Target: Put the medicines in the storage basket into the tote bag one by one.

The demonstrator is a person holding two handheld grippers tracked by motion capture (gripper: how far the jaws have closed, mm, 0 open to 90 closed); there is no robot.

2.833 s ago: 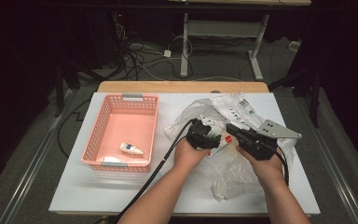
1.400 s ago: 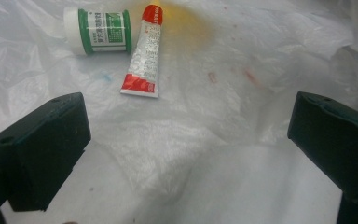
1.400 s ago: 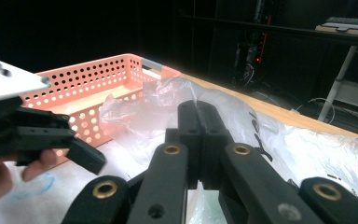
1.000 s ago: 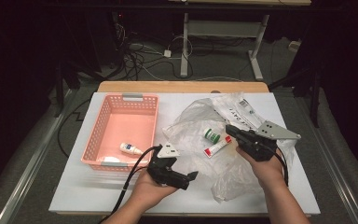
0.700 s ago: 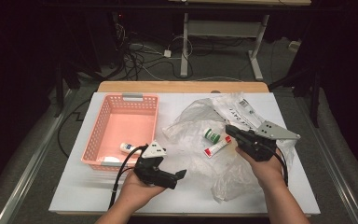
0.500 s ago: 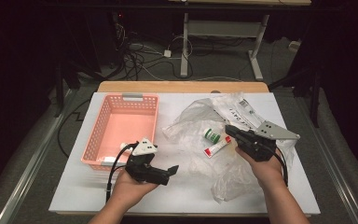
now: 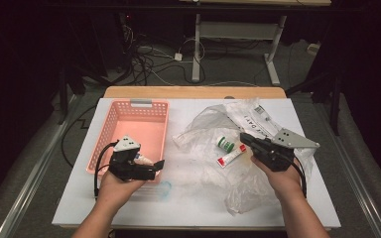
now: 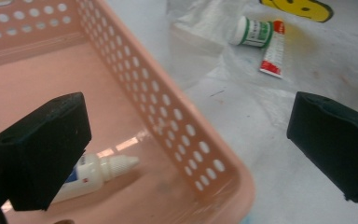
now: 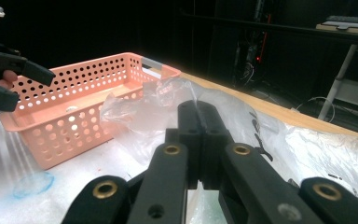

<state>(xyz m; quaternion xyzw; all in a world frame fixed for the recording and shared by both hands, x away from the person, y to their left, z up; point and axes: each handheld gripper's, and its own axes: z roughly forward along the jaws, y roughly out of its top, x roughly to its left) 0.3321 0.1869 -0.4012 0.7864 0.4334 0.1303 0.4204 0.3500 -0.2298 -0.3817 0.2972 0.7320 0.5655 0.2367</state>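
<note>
Left claw (image 7: 155, 166) open over basket (image 7: 129, 119) corner (bottle (image 8: 98, 171) inside).

White dropper bottle (image 8: 95, 173): rear half hidden behind the near jaw. Its label print is too blurred to read. Pink basket (image 8: 177, 126): cut off by the frame's edge.

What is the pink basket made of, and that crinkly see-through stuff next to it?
The pink basket looks like moulded plastic: smooth, slightly shiny walls with even rows of round holes. The see-through bag seems to be thin plastic film: it wrinkles, glints, and lets the table show through.
</note>
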